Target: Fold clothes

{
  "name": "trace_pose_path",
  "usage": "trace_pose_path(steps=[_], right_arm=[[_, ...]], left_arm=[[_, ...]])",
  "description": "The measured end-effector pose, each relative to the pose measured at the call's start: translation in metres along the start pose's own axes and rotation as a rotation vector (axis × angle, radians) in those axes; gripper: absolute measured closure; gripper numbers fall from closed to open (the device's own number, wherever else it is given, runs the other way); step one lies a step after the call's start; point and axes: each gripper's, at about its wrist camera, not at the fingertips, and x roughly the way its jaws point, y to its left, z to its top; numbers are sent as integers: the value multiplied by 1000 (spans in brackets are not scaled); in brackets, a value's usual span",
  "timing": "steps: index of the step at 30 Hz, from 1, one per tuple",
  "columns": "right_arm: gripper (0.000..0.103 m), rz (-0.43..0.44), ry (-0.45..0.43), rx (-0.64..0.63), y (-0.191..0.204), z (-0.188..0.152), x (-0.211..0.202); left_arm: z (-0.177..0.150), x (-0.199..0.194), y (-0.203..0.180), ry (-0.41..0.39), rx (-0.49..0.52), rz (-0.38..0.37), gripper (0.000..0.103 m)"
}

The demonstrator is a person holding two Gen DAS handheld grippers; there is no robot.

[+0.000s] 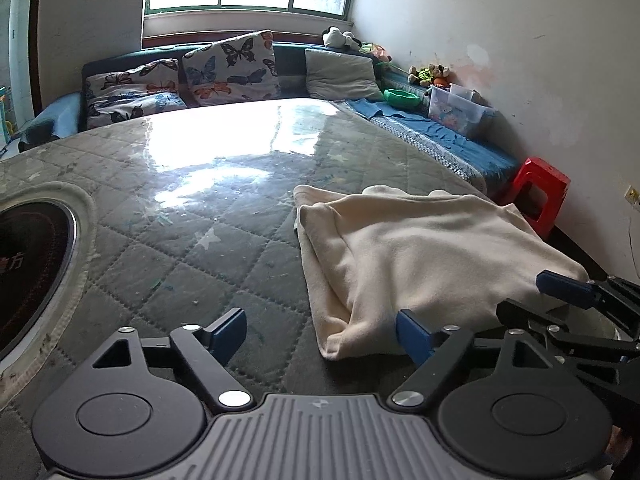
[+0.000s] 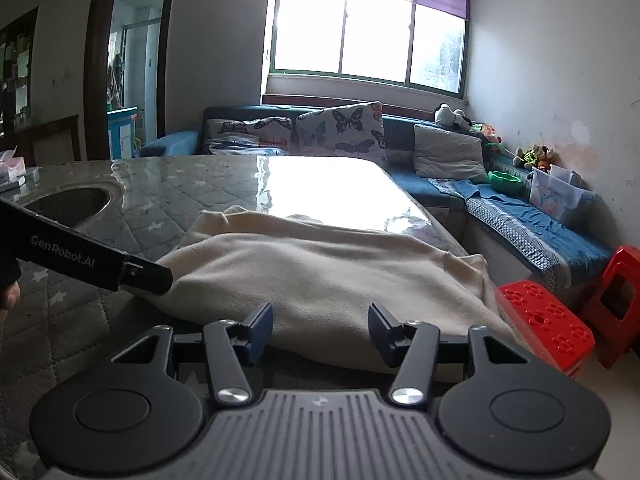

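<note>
Lying folded near table edge, cream garment; both grippers' fingers spread, gripping nothing.

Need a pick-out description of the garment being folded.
Start at the big quilted grey table in front of the blue sofa. Near its corner by the red stools lies the cream cloth, folded into a soft rectangle, the only fabric on the tabletop.

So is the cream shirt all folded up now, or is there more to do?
Mostly done, it seems: the cream garment lies doubled into a rough rectangle on the quilted table. The left gripper and right gripper are open at its near edge, holding nothing. One more fold or smoothing may remain.
</note>
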Motion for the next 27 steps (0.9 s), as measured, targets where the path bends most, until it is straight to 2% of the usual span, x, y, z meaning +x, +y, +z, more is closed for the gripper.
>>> trace_pose_path(steps=[5, 7, 10, 16, 27], right_arm=[[35, -13, 13, 31, -1, -1, -4], [28, -16, 20, 47, -1, -1, -5], [24, -26, 26, 66, -1, -1, -8], [12, -42, 47, 91, -1, -2, -12], [4, -61, 73, 99, 9, -5, -18]], left_arm=[[-3, -8, -1, 1, -11, 7, 8], [-4, -11, -1, 0, -17, 8, 3], [-8, -16, 0, 1, -25, 8, 0], [-13, -22, 0, 7, -44, 7, 0], [-21, -31, -5, 26, -53, 21, 0]])
